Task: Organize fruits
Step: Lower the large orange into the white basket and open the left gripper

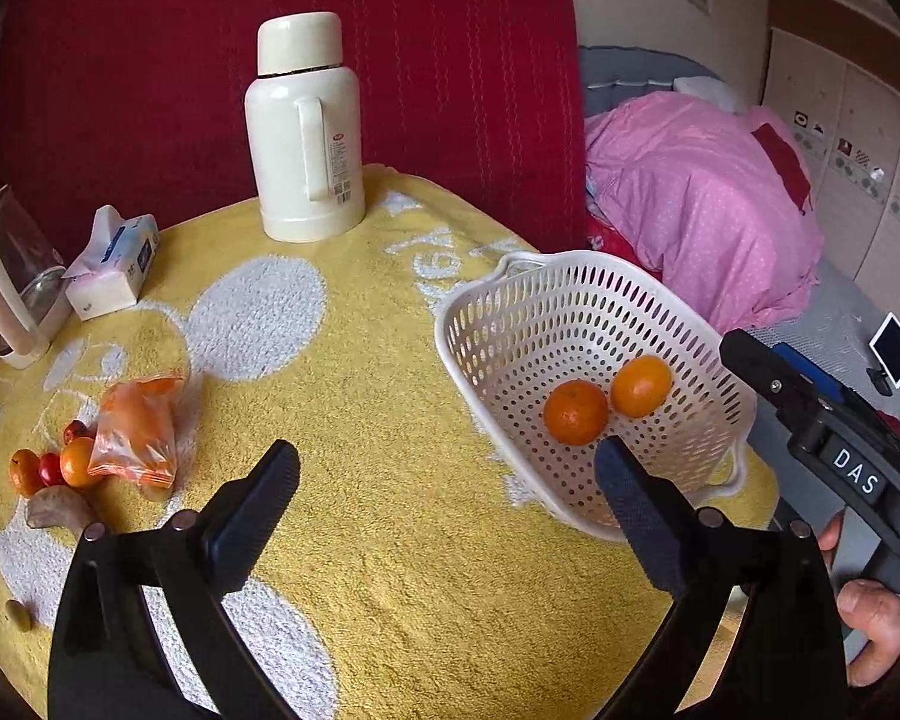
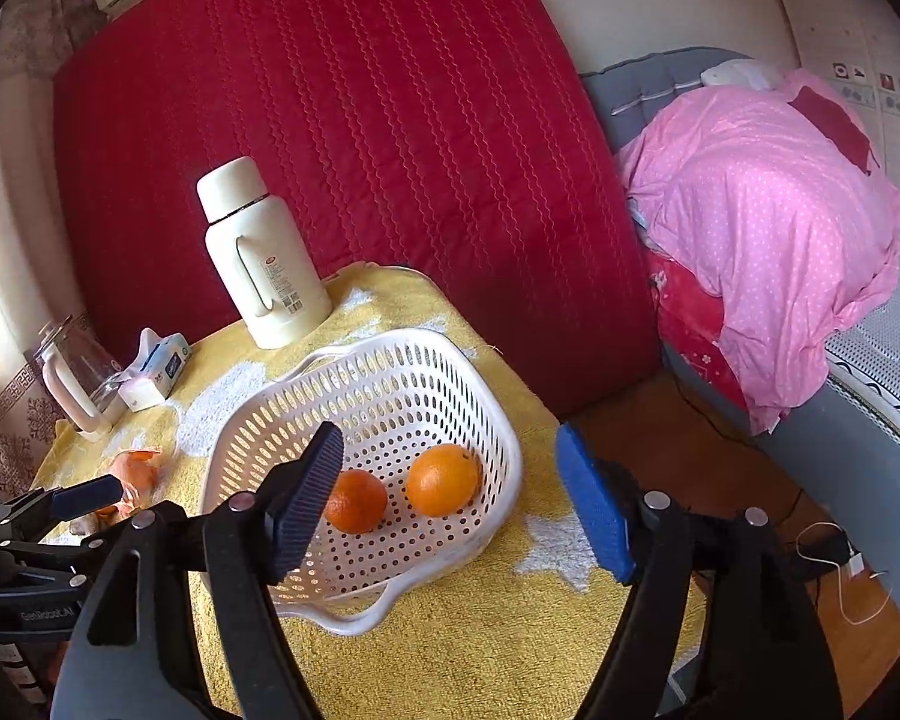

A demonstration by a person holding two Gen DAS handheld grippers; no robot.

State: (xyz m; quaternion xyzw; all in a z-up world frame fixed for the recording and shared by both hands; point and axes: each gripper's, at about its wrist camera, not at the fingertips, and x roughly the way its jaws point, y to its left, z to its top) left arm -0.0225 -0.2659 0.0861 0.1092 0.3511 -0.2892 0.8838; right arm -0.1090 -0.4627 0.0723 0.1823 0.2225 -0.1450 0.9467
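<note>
A white perforated basket (image 1: pixel 474 300) (image 2: pixel 390 336) stands near the table's right edge. Two oranges (image 1: pixel 575 411) (image 1: pixel 641 387) lie inside it, seen in the right wrist view as a darker orange (image 2: pixel 355 501) and a lighter orange (image 2: pixel 443 480). My left gripper (image 1: pixel 447 468) is open and holds nothing, its right finger just in front of the basket. My right gripper (image 2: pixel 450 441) is open above the basket's near side, nothing between its pads. At the far left lie loose oranges (image 1: pixel 78 462), small red fruits (image 1: pixel 51 468) and a bag of oranges (image 1: pixel 138 432).
A yellow towel (image 1: pixel 360 420) covers the table. A cream thermos (image 1: pixel 306 132), a tissue pack (image 1: pixel 114 264) and a glass kettle (image 1: pixel 12 276) stand at the back and left. A bed with a pink quilt (image 1: pixel 690 198) lies to the right, past the table's edge.
</note>
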